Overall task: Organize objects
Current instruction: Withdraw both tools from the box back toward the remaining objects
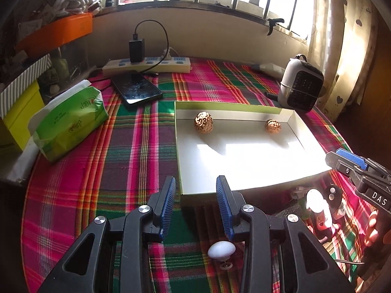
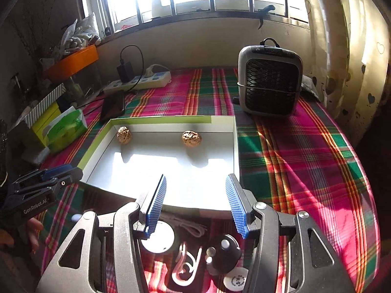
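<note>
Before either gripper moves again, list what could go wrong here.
1. The two walnuts lie loose in the shallow box; a nudge against its near wall could send them rolling.
2. Both the left gripper and the right gripper are open and empty, close together, so they might collide.
3. Glare washes out the box floor, so depth may be misjudged.

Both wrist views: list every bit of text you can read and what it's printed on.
"DAS": on the right gripper body, cut off at the frame edge.
"GenRobot.AI": on the left gripper body.
Green tissue pack: print mirrored, too small to read.
Round white disc: marking blurred, unreadable.
</note>
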Available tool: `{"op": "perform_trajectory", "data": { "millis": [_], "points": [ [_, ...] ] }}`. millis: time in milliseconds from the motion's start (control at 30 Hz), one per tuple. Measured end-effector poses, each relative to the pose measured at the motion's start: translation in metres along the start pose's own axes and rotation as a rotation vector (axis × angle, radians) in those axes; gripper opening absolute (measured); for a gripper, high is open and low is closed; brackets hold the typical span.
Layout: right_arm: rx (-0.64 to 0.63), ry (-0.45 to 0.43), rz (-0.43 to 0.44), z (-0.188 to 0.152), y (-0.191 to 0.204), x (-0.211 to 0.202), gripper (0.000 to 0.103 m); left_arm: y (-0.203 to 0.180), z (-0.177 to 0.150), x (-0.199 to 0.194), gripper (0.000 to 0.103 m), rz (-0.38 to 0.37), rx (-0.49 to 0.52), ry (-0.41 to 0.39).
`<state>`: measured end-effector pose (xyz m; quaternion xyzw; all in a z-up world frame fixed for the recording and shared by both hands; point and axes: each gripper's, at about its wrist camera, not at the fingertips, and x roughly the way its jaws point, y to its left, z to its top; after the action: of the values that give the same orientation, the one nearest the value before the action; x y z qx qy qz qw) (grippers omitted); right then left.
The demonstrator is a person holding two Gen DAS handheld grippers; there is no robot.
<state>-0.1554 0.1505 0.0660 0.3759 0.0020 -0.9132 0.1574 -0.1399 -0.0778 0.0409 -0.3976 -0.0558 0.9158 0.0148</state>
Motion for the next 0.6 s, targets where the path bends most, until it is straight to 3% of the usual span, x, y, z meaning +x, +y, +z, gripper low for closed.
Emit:
{"op": "perform_trajectory", "data": {
  "millis": [600],
  "points": [
    [0.074,-0.037,-0.097,-0.058,-0.039,-0.041,0.051,0.009,-0.047,-0.018,0.033,-0.028,-0.017,-0.001]
  ]
}}
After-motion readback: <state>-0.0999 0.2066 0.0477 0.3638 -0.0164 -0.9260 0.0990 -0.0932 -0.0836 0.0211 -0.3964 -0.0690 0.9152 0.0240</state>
